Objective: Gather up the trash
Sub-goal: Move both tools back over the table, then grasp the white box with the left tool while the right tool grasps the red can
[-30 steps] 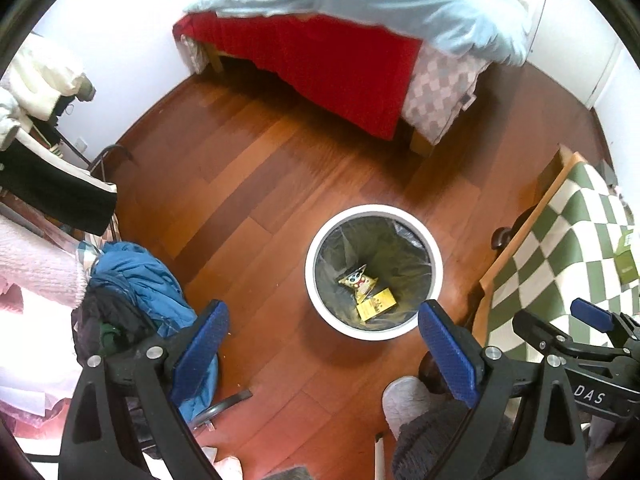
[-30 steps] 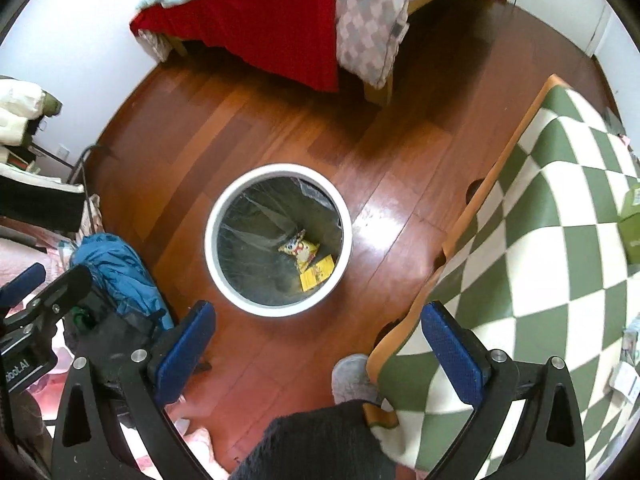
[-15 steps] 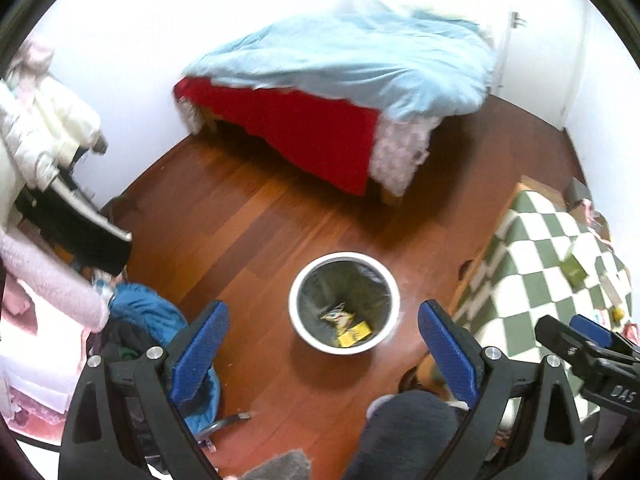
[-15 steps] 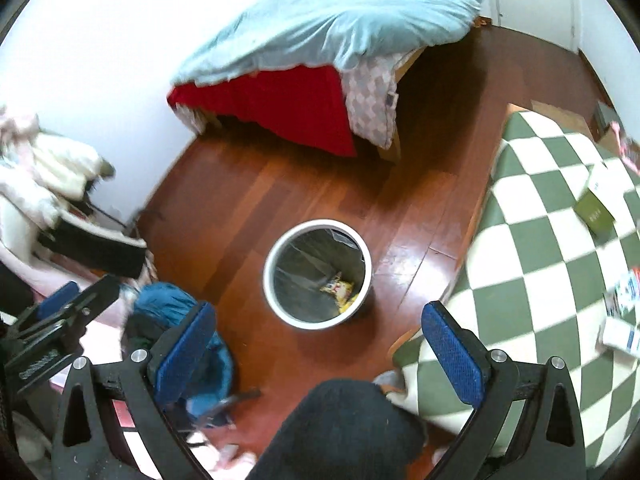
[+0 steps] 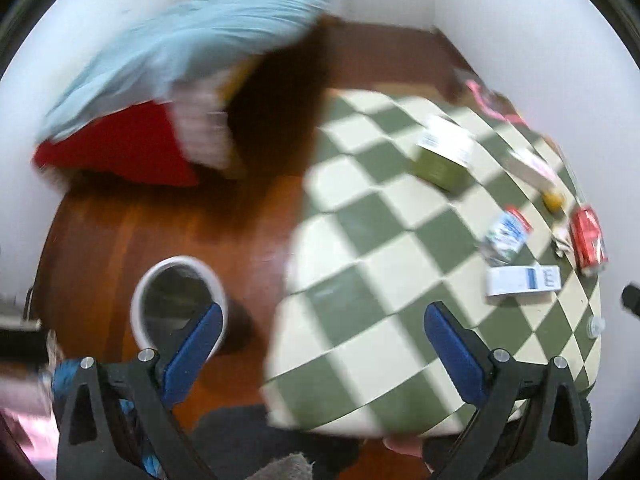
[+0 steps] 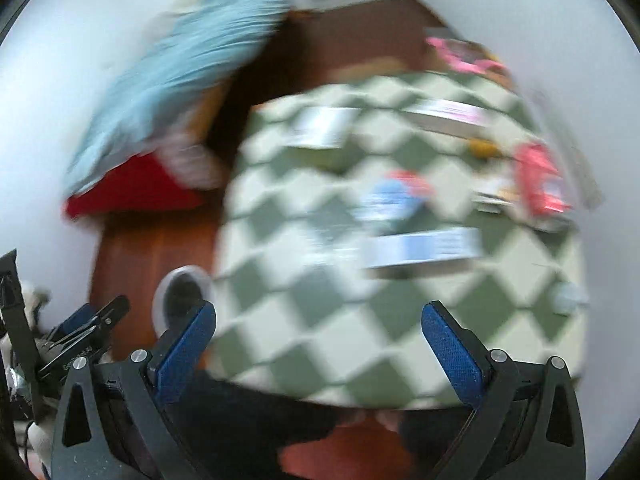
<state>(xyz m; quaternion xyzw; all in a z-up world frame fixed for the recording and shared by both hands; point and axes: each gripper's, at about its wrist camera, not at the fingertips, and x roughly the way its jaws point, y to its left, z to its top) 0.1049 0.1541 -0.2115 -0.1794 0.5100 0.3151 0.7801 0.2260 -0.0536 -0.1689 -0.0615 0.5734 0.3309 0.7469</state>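
Observation:
Both views are motion-blurred. A table with a green and cream checked cloth (image 5: 360,264) carries litter: a red can (image 5: 588,238), a crumpled blue and white wrapper (image 5: 506,236), a white and blue box (image 5: 522,280) and a green box (image 5: 440,160). The same table (image 6: 320,312) and box (image 6: 424,246) show in the right wrist view. A white-rimmed bin (image 5: 138,300) stands on the floor to the left. My left gripper (image 5: 322,344) is open and empty above the table's near edge. My right gripper (image 6: 320,344) is open and empty too.
A bed with a light blue duvet (image 5: 192,48) and red sheet (image 5: 120,152) stands at the back left. Wooden floor (image 5: 160,224) lies between bed, bin and table. Pink items (image 5: 492,100) sit at the table's far corner. The left gripper shows at the right wrist view's left edge (image 6: 80,336).
Both views have swung right and up from the bin to the checked table. The bin has slid to the lower left and the table litter has come into view. Both grippers stay open.

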